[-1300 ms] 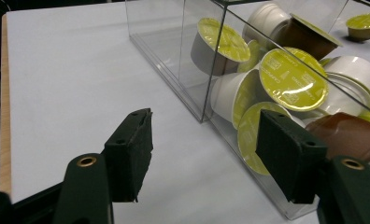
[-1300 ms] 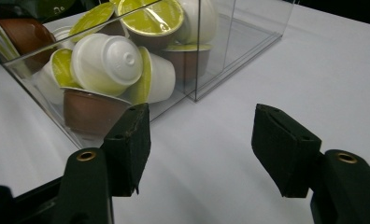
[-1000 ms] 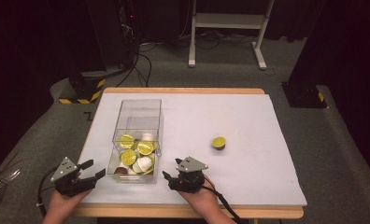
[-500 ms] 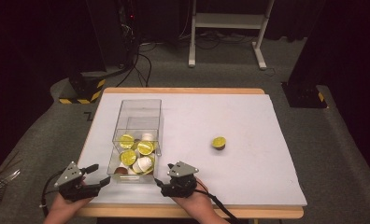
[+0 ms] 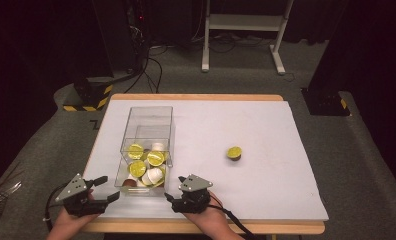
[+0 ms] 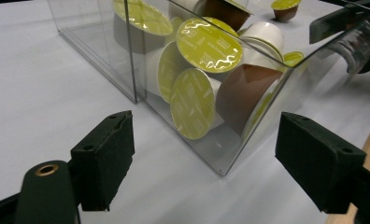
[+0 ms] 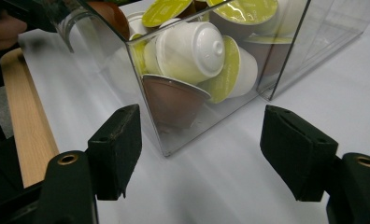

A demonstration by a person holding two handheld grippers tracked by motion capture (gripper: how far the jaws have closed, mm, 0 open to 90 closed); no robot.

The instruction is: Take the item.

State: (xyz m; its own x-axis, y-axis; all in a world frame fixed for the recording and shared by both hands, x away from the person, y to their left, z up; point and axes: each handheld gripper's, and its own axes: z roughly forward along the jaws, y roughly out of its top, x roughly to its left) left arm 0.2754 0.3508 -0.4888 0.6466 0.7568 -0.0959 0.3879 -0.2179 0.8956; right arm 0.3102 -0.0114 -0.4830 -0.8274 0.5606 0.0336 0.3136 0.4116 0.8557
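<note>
Here, at the lower left of the high view, the left gripper has just been opening; its jaws stand spread with nothing between them, just beside the near left corner of the clear plastic box of yellow-lidded coffee capsules. That box runs lengthwise up the frame. Right of it, the right gripper is likewise spread and empty. Farther right lies a lone yellow-lidded brown capsule, nearer the right gripper.
</note>
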